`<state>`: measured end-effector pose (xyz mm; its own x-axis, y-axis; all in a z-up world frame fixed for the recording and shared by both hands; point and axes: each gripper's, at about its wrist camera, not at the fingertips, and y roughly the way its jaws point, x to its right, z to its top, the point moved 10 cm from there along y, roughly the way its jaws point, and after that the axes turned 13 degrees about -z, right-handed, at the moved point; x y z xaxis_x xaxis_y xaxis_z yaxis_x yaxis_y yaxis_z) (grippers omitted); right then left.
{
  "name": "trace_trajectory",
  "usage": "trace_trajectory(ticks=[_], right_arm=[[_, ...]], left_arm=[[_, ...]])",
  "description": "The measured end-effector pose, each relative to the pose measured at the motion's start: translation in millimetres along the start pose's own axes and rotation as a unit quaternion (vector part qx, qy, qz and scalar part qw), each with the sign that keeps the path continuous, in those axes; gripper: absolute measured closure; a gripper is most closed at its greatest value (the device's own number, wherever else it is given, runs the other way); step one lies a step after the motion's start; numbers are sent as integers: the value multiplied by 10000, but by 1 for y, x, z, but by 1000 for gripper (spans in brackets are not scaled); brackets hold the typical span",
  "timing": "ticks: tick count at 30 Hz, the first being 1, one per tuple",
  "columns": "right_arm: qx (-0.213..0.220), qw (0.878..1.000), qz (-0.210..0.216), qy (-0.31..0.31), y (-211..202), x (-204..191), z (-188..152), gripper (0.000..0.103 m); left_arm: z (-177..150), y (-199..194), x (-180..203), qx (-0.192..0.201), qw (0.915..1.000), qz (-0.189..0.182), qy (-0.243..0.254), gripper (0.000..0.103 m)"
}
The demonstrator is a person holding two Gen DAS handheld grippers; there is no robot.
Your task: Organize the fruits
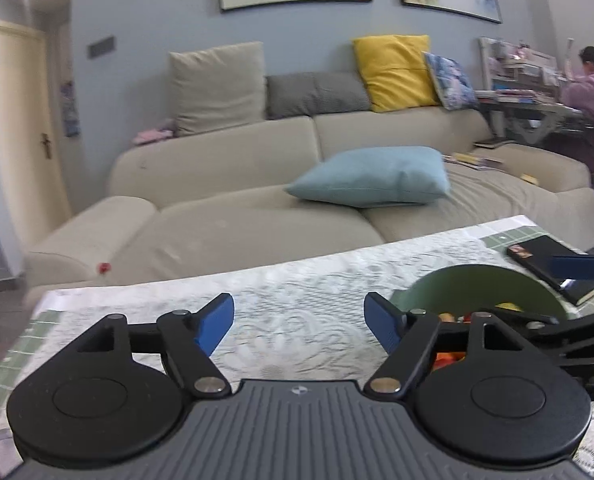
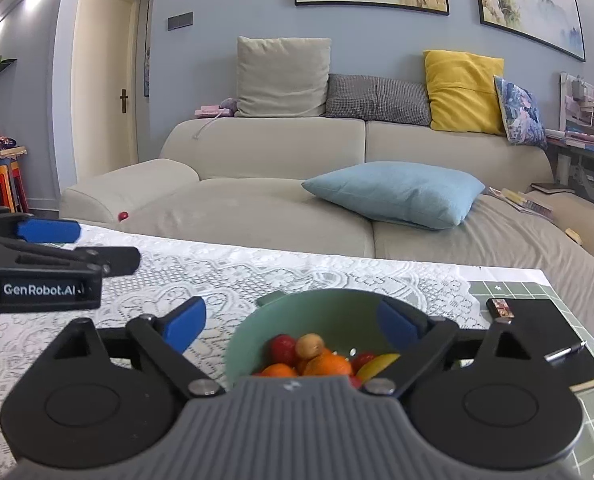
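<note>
Hovering spread and empty, right gripper straddles the green bowl; left gripper likewise; clipping the rim could tip the fruits.

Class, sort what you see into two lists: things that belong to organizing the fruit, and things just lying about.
Belongs to the job: green bowl, oranges, red fruits.

Lying about: black notebook, pen, blue cushion, lace tablecloth.
</note>
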<state>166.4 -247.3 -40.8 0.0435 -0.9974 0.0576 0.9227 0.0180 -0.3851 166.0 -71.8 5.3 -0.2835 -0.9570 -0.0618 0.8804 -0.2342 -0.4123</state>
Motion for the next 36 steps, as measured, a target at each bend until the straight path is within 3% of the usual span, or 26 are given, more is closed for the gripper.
trace_trajectory(ticks=[3,8,14,25,36], right_arm=[[-47,9997,181,134,-17,-8,-2,4],[-273,9985,277,381,-39,-16,-6,4],[-193,9995,-252,81,-53,-19,-13,4],[-650,9968,-449,-107,-57,-28,-39,4],[-965,9946,-378,-92,-45,-36,-56,4]], left_arm=[[-3,-17,-6,77,9998,167,-11,13],[-10,-38,-12,134,9995,264,75,11],[-21,-49,-18,105,9997,71,-209,10],[-68,-36,-21,-688,9967,-58,-430,10],[-81,-34,-30,-912,9941,-63,-591,10]])
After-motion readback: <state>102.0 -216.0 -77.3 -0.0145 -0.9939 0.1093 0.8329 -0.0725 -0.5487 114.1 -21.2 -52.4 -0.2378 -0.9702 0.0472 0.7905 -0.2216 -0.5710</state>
